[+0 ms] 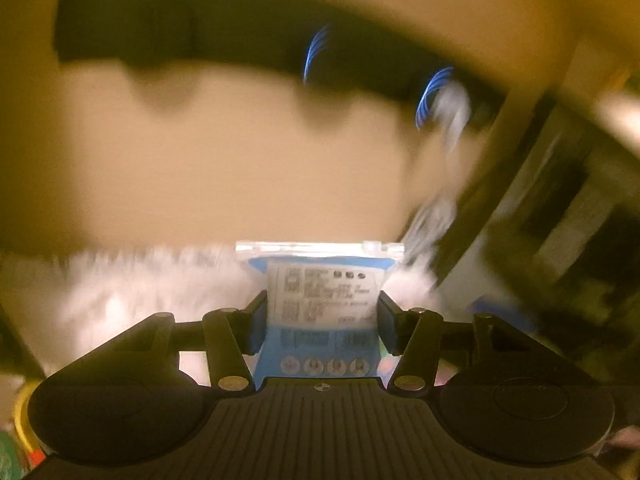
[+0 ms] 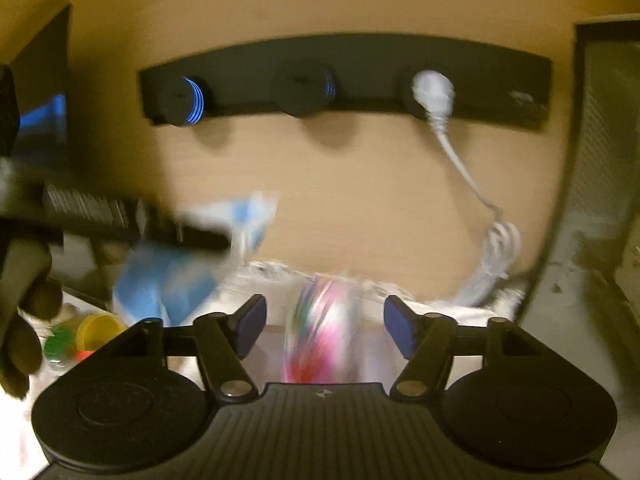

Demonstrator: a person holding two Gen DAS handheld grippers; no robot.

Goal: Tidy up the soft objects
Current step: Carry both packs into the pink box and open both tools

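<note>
Soft blue-and-white packet (image 1: 322, 308) sits pinched between the pads of the left gripper (image 1: 322, 322), its back panel covered in small print too blurred to read, with a clear sealed strip along its top edge. From the right wrist view that same packet (image 2: 176, 280) hangs at the left, smeared by motion. The right gripper (image 2: 325, 330) stands spread, nothing between its blue pads; just beyond it lies a pink, multicoloured soft pack (image 2: 320, 336), blurred. On the tan wall behind, a black power strip (image 2: 344, 80) carries round sockets with blue glow, and a white plug (image 2: 432, 88) trails a bundled white cord (image 2: 496, 248). A yellow cap (image 2: 98, 330) lies low left.
</note>
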